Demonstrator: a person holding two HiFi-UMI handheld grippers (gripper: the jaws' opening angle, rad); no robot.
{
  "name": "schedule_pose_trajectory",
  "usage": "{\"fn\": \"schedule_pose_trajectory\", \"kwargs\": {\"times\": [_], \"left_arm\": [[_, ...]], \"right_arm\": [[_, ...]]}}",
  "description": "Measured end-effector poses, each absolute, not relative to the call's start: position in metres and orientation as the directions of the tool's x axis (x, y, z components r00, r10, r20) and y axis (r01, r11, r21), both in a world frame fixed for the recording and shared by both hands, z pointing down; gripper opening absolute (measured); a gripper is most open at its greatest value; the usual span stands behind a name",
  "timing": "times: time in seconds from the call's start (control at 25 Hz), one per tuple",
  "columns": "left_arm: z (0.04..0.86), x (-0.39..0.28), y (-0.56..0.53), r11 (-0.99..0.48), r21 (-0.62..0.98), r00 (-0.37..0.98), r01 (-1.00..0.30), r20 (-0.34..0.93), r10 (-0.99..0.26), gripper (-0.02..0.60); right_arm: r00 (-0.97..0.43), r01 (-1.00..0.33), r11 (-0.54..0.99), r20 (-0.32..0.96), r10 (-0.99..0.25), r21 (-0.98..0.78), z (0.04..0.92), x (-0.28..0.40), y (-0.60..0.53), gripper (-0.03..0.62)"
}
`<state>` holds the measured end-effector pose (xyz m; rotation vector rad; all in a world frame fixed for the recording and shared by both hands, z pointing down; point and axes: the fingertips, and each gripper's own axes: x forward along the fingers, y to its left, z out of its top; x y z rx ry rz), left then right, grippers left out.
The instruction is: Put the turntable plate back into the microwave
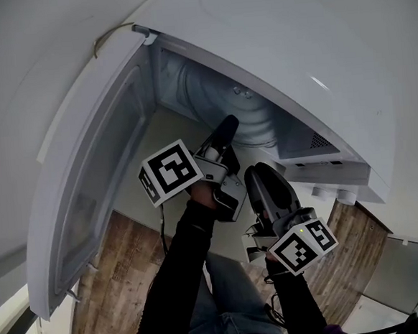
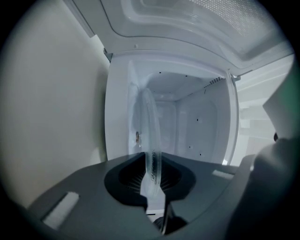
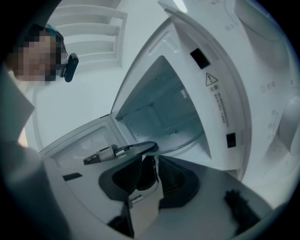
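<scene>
The left tongs [image 2: 152, 177] are clamped on the rim of the plate [image 2: 151, 117], a clear glass disc with a ribbed edge, seen edge-on. Most of the plate is carried inside the microwave [image 1: 187, 78], close along one cavity wall; whether that wall is touched cannot be told. Open room is left on the plate's other side. The door [image 1: 100, 157] is swung wide. The right tongs [image 3: 152, 161] are held apart outside the opening, just behind the left, with nothing gripped. Wood floor [image 1: 124, 277] is seen below.
</scene>
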<state>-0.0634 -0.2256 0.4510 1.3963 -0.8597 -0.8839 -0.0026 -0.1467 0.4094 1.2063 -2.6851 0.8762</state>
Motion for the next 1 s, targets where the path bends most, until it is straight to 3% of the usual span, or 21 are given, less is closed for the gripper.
{"fn": "schedule_pose_trajectory", "kwargs": {"times": [0.56,1.0], "left_arm": [[0.455,-0.061,-0.23,0.106,0.994,0.457,-0.017,0.102,-0.883,0.029],[0.455,-0.06,-0.233,0.138,0.99,0.478,-0.029,0.135,-0.868,0.029]], "right_arm": [[-0.607,-0.793,0.497,0.388,-0.693,-0.353,0.426,-0.001,-0.176,0.114],[-0.613,-0.767,0.411,0.375,-0.695,-0.492,0.433,-0.01,-0.187,0.114]]}}
